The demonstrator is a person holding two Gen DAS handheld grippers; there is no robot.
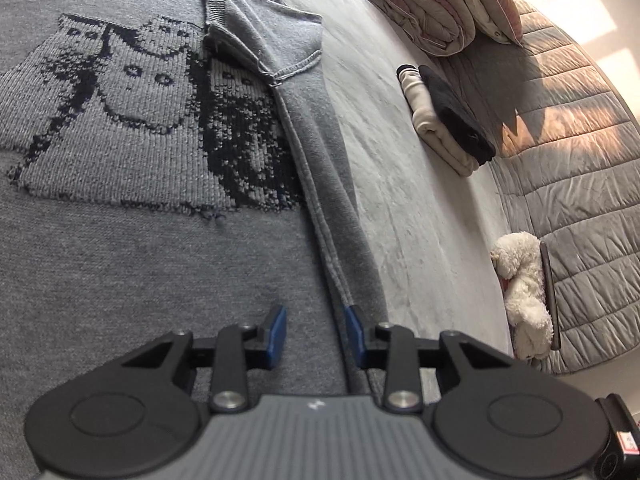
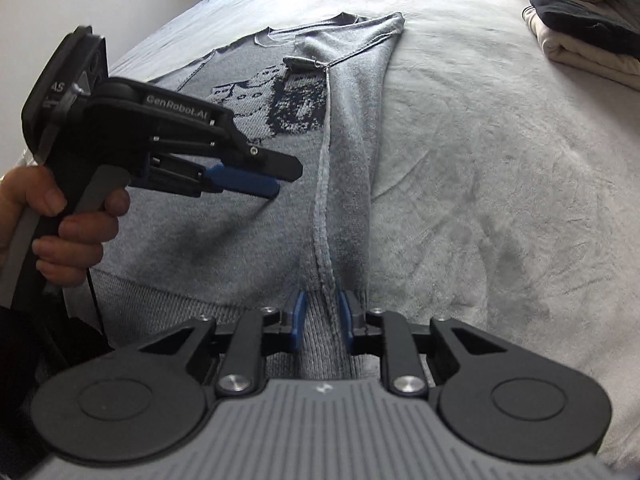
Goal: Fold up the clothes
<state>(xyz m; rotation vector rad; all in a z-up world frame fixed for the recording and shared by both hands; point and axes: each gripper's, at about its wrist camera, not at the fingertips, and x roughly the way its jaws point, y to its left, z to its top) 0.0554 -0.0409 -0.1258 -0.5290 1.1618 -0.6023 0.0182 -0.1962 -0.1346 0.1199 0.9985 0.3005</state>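
A grey knit sweater point(image 1: 132, 264) with a dark cat pattern lies flat on the bed, its right side folded inward with the sleeve point(image 1: 280, 40) lying on top. The folded edge's seam point(image 2: 324, 184) runs toward me in the right wrist view. My right gripper point(image 2: 322, 318) sits at the ribbed hem, its blue pads close together with the seam ridge pinched between them. My left gripper point(image 1: 316, 334) hovers over the lower body of the sweater with its jaws apart; the seam passes beside its right finger point(image 1: 354, 332), unheld. A hand holds the left gripper point(image 2: 256, 178) just above the cloth.
The bed has a pale grey blanket point(image 1: 420, 208). A folded cream and black stack point(image 1: 448, 120) lies to the right, with a bundled quilt point(image 1: 432, 4) behind it. A white plush toy point(image 1: 520, 296) sits at the bed's edge by a quilted grey cover point(image 1: 580, 200).
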